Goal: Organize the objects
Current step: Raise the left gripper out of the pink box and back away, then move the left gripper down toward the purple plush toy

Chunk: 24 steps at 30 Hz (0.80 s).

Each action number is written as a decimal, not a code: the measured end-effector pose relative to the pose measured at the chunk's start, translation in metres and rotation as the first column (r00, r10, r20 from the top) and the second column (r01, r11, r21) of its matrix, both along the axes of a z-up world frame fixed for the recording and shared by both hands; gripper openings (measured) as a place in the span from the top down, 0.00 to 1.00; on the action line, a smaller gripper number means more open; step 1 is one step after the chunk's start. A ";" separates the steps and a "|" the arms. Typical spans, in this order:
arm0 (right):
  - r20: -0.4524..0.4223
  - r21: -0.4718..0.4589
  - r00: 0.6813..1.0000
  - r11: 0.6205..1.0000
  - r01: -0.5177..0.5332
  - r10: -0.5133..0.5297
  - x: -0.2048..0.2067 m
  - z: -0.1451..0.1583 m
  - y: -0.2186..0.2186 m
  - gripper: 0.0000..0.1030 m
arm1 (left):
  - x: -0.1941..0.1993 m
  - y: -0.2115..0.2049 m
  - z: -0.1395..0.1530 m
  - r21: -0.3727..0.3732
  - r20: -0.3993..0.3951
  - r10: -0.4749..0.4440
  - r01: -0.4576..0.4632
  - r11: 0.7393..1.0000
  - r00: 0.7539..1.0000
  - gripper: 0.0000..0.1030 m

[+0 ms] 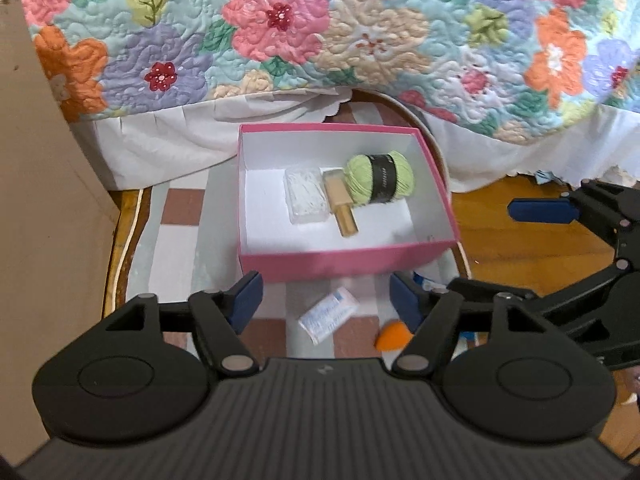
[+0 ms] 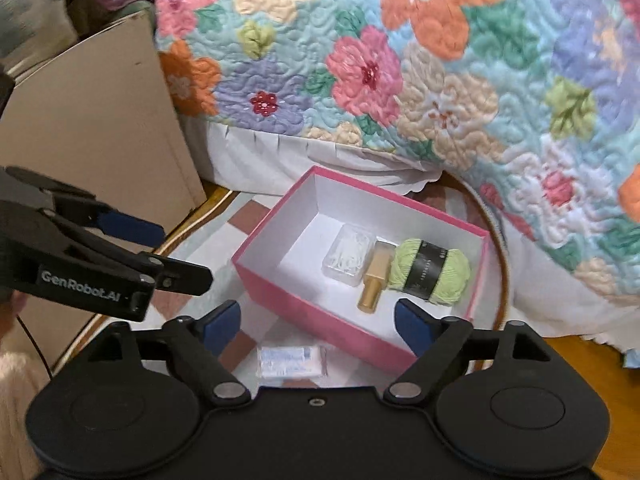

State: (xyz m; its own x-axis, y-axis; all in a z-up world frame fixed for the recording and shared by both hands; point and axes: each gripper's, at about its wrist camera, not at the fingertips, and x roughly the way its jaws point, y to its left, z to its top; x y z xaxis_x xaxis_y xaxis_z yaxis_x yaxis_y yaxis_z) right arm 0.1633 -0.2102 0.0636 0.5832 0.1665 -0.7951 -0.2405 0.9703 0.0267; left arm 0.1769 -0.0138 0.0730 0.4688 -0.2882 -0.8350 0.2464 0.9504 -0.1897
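Both my left gripper (image 1: 326, 306) and right gripper (image 2: 318, 328) hang wide and empty above the tissue packet (image 1: 328, 314), soft, light, best pinched across its narrow sides.

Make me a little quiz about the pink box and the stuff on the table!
1. True or false: the green yarn ball lies inside the pink box.
2. How many things are in the box?
3. Which lies outside the box: A) gold bottle B) white packet C) clear case?

Key: 1 true. 2 three. 3 B. Both the left gripper and right gripper are open and empty.
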 end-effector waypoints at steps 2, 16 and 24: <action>-0.002 -0.012 0.999 0.999 -0.033 0.033 -0.013 0.009 0.003 0.11 | -0.013 0.000 0.007 0.001 0.003 -0.010 0.010 1.000 1.000 0.20; -0.009 -0.042 0.993 0.992 -0.121 0.121 -0.101 0.021 0.009 0.10 | -0.083 0.012 0.010 -0.018 0.021 0.009 -0.009 1.000 1.000 0.08; 0.009 -0.048 0.992 0.990 -0.129 0.130 -0.136 -0.006 0.002 0.10 | -0.095 -0.003 -0.029 -0.001 -0.041 -0.049 0.049 0.999 0.998 0.08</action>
